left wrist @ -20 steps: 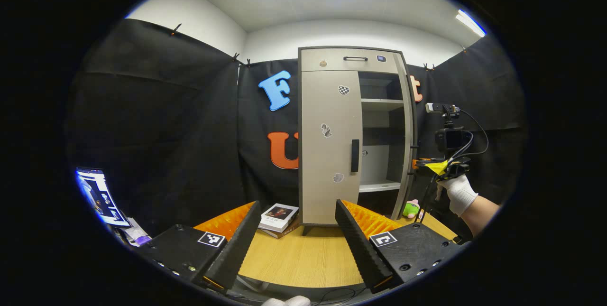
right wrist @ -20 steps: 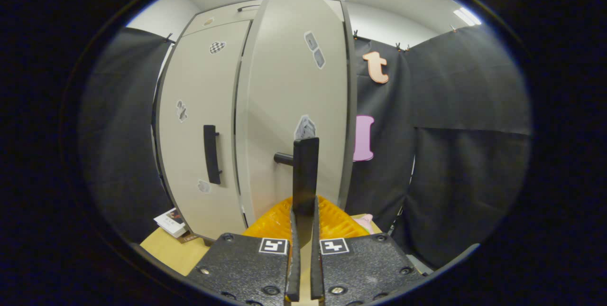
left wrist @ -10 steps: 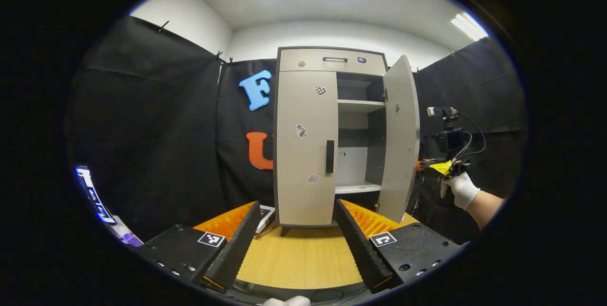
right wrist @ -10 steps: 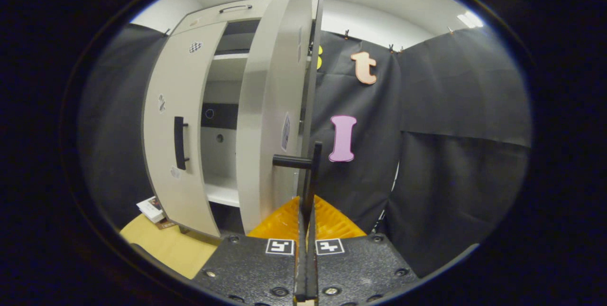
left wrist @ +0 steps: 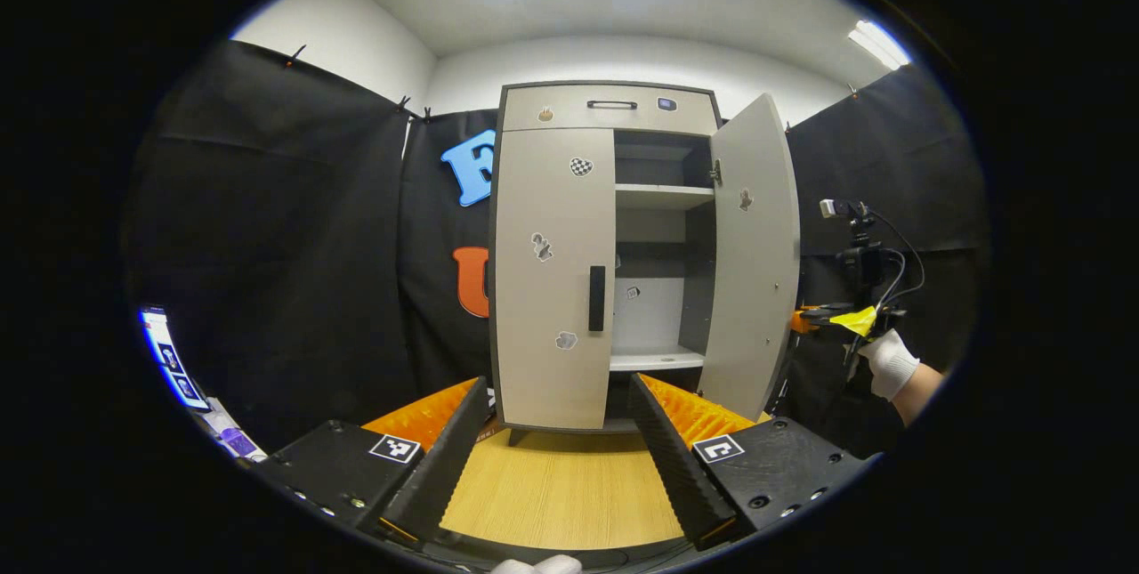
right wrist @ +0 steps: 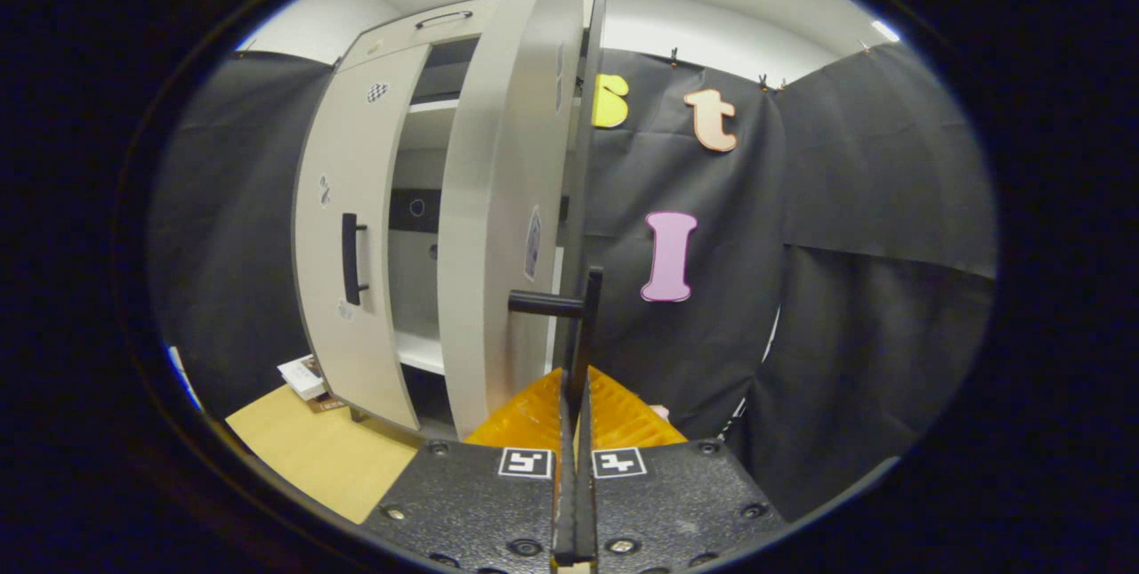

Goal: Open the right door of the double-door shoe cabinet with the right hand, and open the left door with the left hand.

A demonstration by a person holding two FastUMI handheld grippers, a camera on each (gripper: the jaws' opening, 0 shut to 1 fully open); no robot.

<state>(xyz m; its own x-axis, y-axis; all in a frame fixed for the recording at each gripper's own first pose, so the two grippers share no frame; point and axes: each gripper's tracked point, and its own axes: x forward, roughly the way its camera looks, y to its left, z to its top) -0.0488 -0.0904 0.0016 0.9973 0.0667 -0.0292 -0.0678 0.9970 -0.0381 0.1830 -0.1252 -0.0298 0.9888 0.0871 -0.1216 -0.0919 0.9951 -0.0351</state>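
The grey shoe cabinet (left wrist: 609, 107) stands on the wooden table. Its left door (left wrist: 552, 271) is closed, and the black handle (left wrist: 596, 298) on it is free. My left gripper (left wrist: 559, 383) is open a short way in front of that door, touching nothing. The right door (left wrist: 752, 262) stands swung out wide. In the right gripper view this door (right wrist: 498, 200) is seen almost edge-on, and my right gripper (right wrist: 577, 378) is shut on its black handle (right wrist: 587, 316). In the left gripper view a gloved hand (left wrist: 890, 365) holds the right gripper (left wrist: 836, 318) at the open door's outer edge.
Inside the cabinet are bare shelves (left wrist: 663, 191). A book (right wrist: 302, 374) lies on the table (left wrist: 561, 494) by the cabinet's left foot. A lit screen (left wrist: 173, 360) sits at the far left. Black cloth walls close in behind and on both sides.
The right door has swung from nearly closed to wide open with the right gripper on its handle. The left gripper has shifted so the left door sits between its fingers, somewhat nearer.
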